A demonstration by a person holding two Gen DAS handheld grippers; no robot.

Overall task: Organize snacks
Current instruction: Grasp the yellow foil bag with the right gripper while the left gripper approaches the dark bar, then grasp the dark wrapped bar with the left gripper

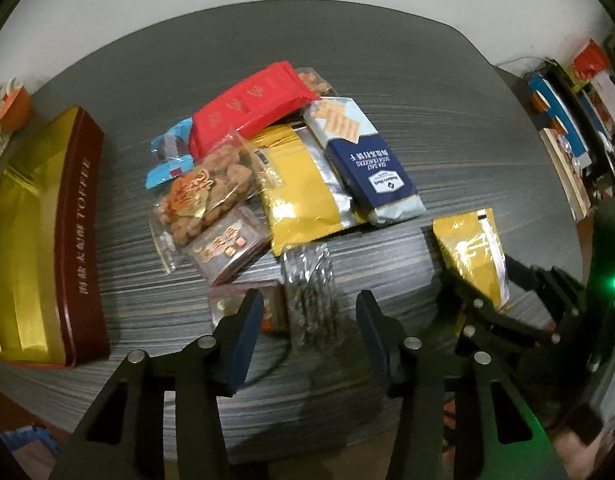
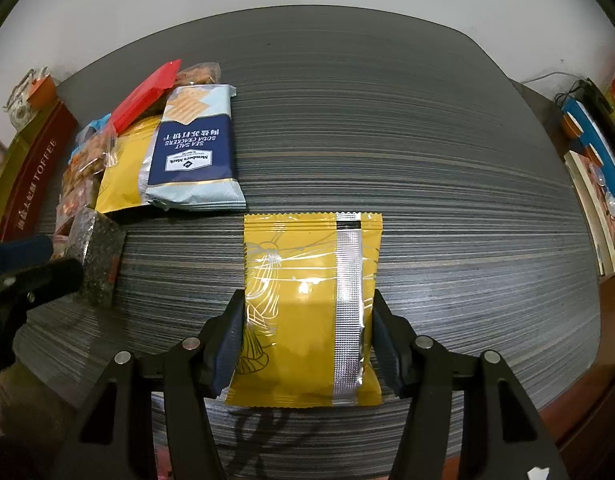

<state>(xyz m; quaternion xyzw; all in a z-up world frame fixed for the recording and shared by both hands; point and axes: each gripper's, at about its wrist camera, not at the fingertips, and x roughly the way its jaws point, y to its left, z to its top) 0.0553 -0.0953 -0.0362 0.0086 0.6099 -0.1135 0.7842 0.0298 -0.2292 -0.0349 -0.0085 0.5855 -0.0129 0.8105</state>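
Nearest you, your right gripper (image 2: 307, 344) has its jaws against both sides of a yellow snack packet (image 2: 307, 300), so you appear to be gripping it. The packet lies flat at 6 o'clock in the right wrist view, with a silver seam strip running down its back. It sits well apart from the other snacks, so judge it the first piece pulled out of the pile.

Your left gripper (image 1: 309, 320) has its jaws spread wide and holds nothing. A silver foil packet (image 1: 309, 292) lies between its fingertips, and a small dark box (image 1: 243, 304) sits just beside the left finger.

Further out, toward 11 o'clock in the left wrist view, the heap is unsorted. A clear bag of brown nuggets (image 1: 211, 196) overlaps a larger yellow pouch (image 1: 303, 188). A navy pack of sea salt soda crackers (image 1: 367, 160) rests against that pouch. A red packet (image 1: 247, 108) lies on top at the back, and a blue wrapper (image 1: 167, 160) pokes out to its left.

At 9 o'clock a long gold and maroon toffee box (image 1: 73, 236) stands empty, a likely destination. Most of the work seems left to do.
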